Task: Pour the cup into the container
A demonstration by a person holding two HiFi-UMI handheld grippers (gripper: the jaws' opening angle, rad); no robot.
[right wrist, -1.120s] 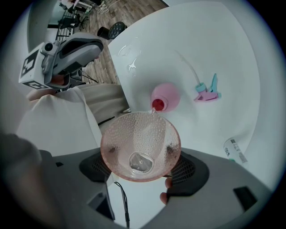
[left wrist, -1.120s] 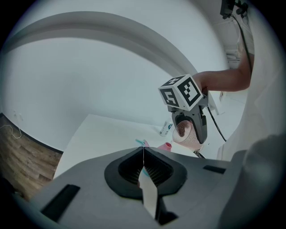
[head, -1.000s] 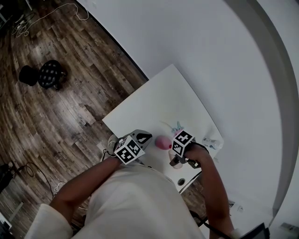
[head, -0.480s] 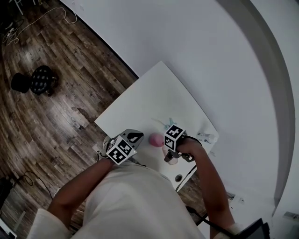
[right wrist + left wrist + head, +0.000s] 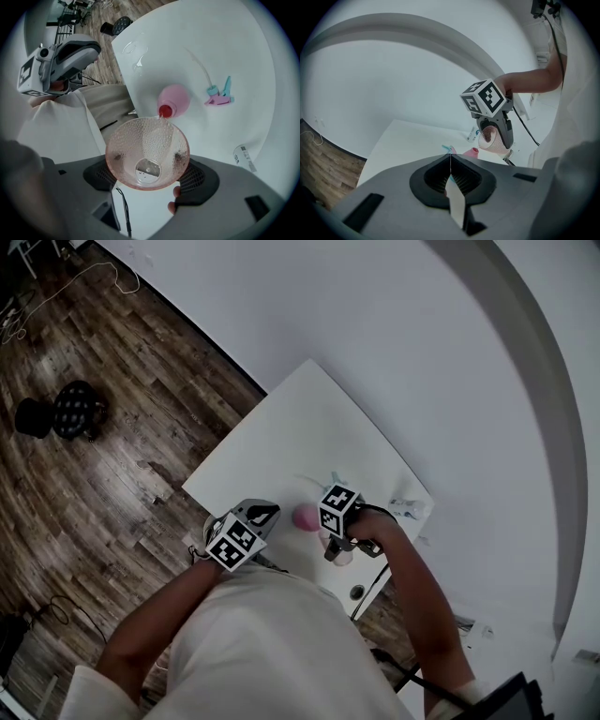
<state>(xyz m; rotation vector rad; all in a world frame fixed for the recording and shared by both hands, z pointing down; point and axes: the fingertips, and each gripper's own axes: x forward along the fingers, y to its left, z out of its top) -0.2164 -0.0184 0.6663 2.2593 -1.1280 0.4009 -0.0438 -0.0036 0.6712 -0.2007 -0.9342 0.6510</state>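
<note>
While the cup (image 5: 147, 152) is pinched across its wall by the right tongs (image 5: 149, 174), it is tipped so that its rim lies just above the red mouth of the container (image 5: 173, 101), which sits on the table (image 5: 225, 51) just ahead of those tongs. The cup is judged light, stiff and thin-walled. It looks like clear dimpled plastic, likely slippery when wet, so a mid-wall hold with moderate pressure is thought best, as a harder squeeze could bow it. The container looks small and narrow-mouthed, and it could easily be knocked over by the rim. The left tongs (image 5: 451, 174) are pressed together with nothing between them and are held to the left of the right tongs, well apart from the container. A small clip (image 5: 219, 95) lies beyond the container, and a tube (image 5: 243, 157) lies to the right of the tongs — both clear of the pour. The table's edge runs close by on the left of the right tongs — open table is seen ahead.
</note>
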